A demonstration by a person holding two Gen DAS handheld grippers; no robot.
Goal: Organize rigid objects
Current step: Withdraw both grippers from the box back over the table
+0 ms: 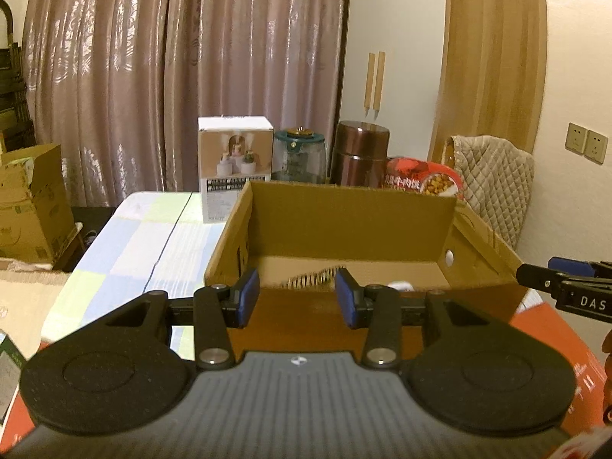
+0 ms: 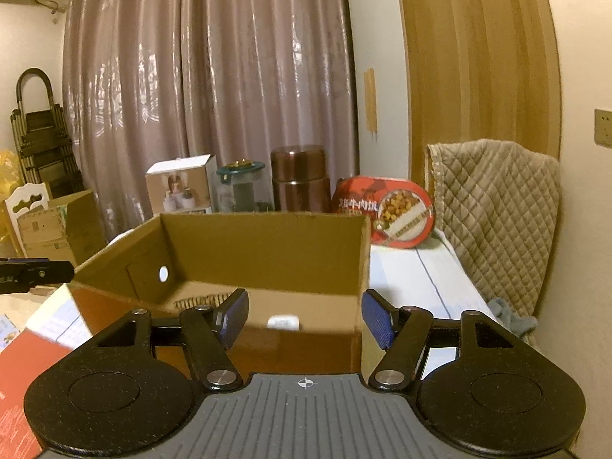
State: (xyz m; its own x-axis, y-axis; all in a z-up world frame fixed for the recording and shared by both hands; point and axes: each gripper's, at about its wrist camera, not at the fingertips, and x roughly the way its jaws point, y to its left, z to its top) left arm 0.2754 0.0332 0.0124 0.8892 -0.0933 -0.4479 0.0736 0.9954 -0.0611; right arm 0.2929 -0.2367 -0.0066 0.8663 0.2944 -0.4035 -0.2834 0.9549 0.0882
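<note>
Since the cardboard box (image 1: 355, 229) sits open-topped at 12 o'clock as the collecting bin, both the left gripper (image 1: 296, 298) and right gripper (image 2: 304, 317) hover before it, jaws spread and empty; the white carton (image 1: 234, 164), glass jar (image 1: 300, 157), brown canister (image 1: 359, 153) and red tin (image 2: 386, 214) wait behind it on the surface (image 1: 153, 237).

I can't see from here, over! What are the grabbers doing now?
Left gripper open, empty. Right gripper open, empty. Cardboard box ahead, nearly empty. White box, jar, flask, red tin waiting behind.
</note>
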